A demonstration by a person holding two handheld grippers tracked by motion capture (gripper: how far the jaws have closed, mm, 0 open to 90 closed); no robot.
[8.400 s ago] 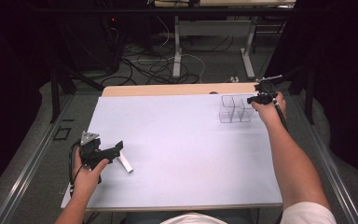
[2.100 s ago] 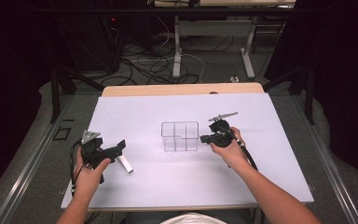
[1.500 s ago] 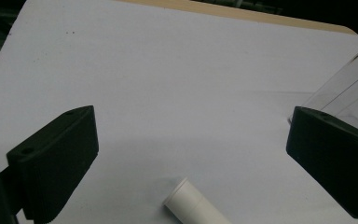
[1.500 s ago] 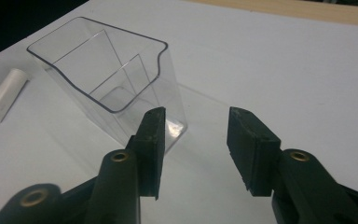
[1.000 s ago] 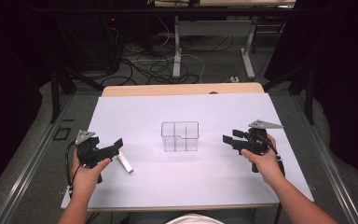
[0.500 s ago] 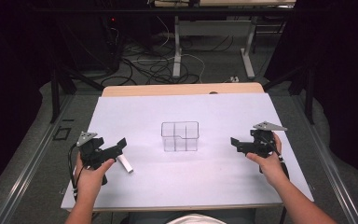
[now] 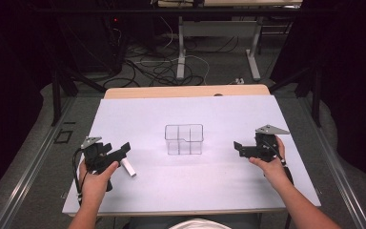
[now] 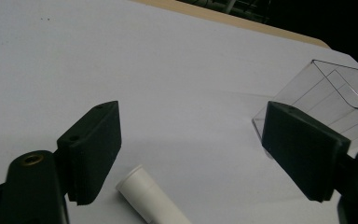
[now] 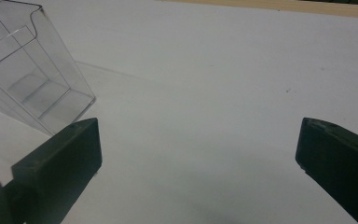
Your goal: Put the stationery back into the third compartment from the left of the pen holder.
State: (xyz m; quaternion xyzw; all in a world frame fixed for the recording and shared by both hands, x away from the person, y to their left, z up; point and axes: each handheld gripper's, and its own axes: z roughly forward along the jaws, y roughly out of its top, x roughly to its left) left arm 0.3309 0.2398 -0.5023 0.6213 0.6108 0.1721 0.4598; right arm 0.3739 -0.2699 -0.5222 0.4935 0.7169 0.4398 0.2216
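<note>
In the lower left of the high view the left gripper (image 7: 116, 153) hangs over a white tube (image 7: 128, 168) that lies flat on the table; its jaws have just been closing and now stand part open, wide of the tube and not pressing on it. In the left gripper view the tube's open end (image 8: 149, 193) sits low between the two black jaws, nearer the left one, and no contact shows. At the right of the high view the right gripper (image 7: 238, 149) points toward the frame's middle with its jaws spread wide and nothing between them; in the right gripper view only bare sheet lies in the gap. A clear plastic box (image 7: 184, 139) with compartments stands upright at the centre, well apart from both grippers. The table (image 7: 219, 191) is covered by a pale sheet, with a wooden edge at the far side. Beyond it, in the upper part of the frame, cables (image 7: 162, 71) lie on a dark floor between white table legs (image 7: 181, 52)
</note>
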